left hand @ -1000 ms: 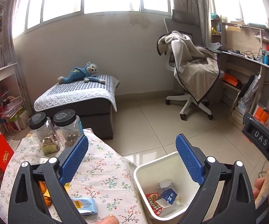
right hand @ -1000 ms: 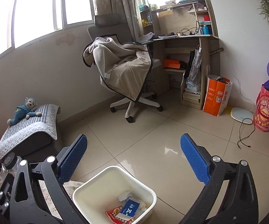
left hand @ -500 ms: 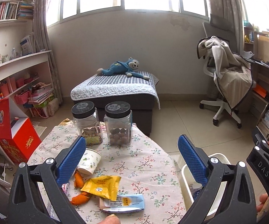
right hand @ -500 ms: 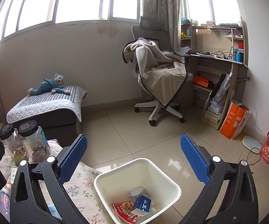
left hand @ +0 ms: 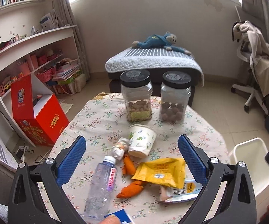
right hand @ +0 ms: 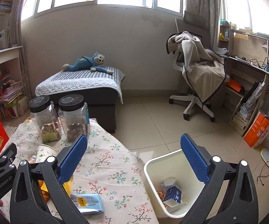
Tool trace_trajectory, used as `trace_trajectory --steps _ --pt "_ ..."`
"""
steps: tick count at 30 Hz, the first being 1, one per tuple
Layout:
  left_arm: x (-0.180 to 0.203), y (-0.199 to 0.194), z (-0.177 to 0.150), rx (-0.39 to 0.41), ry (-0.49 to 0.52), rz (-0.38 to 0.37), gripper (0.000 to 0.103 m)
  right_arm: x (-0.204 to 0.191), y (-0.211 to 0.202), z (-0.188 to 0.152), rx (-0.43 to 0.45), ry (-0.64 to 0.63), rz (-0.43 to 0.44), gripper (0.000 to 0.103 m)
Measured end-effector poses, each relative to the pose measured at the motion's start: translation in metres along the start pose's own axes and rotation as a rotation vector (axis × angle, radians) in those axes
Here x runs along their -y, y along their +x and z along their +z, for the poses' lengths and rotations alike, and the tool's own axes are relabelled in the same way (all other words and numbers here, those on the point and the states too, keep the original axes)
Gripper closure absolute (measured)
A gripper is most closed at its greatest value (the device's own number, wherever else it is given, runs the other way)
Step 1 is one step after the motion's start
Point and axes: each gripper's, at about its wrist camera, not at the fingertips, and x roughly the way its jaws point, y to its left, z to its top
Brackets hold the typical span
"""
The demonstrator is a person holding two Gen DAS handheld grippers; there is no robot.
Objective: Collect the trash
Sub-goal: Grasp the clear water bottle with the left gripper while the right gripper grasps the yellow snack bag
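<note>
On the floral tablecloth (left hand: pixel 97 119) lies a heap of trash: a tipped paper cup (left hand: pixel 141 140), a clear plastic bottle (left hand: pixel 101 184), orange peels (left hand: pixel 129 166), a yellow wrapper (left hand: pixel 161 170) and a light-blue packet (left hand: pixel 182 190) (right hand: pixel 87 202). My left gripper (left hand: pixel 132 156) hovers open above this heap, holding nothing. My right gripper (right hand: pixel 134 158) is open and empty above the table's right edge and the white bin (right hand: pixel 153 168) (left hand: pixel 250 160). Inside the bin lie a blue carton (right hand: pixel 172 194) and other wrappers.
Two black-lidded jars (left hand: pixel 137 95) (left hand: pixel 175 97) stand at the table's far side. A red box (left hand: pixel 37 115) and shelves are left. A bench with a blue plush toy (left hand: pixel 158 41) lies beyond; a draped office chair (right hand: pixel 197 71) and a desk (right hand: pixel 253 71) stand right.
My left gripper has swung left from over the bin to above the trash on the table. The right gripper's view has also turned left, bringing the table and jars into sight.
</note>
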Motion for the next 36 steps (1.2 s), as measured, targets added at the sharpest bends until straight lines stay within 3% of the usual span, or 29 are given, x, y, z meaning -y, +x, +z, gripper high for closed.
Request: trace_trajectory --steps 3,5,9,12,16,17,19,23,26,28,30,36 --pt "-0.022 0.043 -0.013 -0.16 0.089 0.041 0.007 -0.018 0.013 -0.003 -0.063 -0.017 0.046 0.007" --pt "-0.039 0.075 -0.025 -0.3 0.111 0.019 0.007 -0.028 0.027 -0.005 -0.125 -0.021 0.081 0.007" --pt "-0.068 0.131 -0.055 -0.579 0.065 -0.055 0.007 -0.05 0.073 -0.016 -0.332 -0.022 0.188 0.007" --pt "-0.078 0.156 -0.07 -0.674 0.046 -0.069 0.007 -0.061 0.112 -0.035 -0.501 0.016 0.253 0.007" --pt "-0.08 0.173 -0.079 -0.721 0.053 -0.108 0.009 -0.067 0.152 -0.064 -0.682 0.131 0.359 0.007" --pt "-0.08 0.176 -0.081 -0.734 0.048 -0.129 0.013 -0.069 0.158 -0.07 -0.704 0.154 0.391 0.007" --pt "-0.082 0.181 -0.086 -0.772 0.032 -0.184 0.03 -0.076 0.166 -0.077 -0.74 0.173 0.446 0.007" --pt "-0.087 0.179 -0.089 -0.766 0.04 -0.199 0.042 -0.095 0.173 -0.084 -0.787 0.138 0.509 0.014" --pt "-0.092 0.172 -0.086 -0.749 0.022 -0.24 0.042 -0.111 0.173 -0.09 -0.836 0.097 0.55 0.049" --pt "-0.096 0.164 -0.083 -0.729 0.019 -0.248 0.043 -0.12 0.171 -0.094 -0.846 0.066 0.556 0.078" --pt "-0.101 0.155 -0.079 -0.706 0.008 -0.249 0.043 -0.127 0.167 -0.092 -0.831 0.051 0.565 0.087" --pt "-0.12 0.125 -0.059 -0.595 -0.055 -0.257 0.043 -0.139 0.135 -0.062 -0.697 0.026 0.61 0.091"
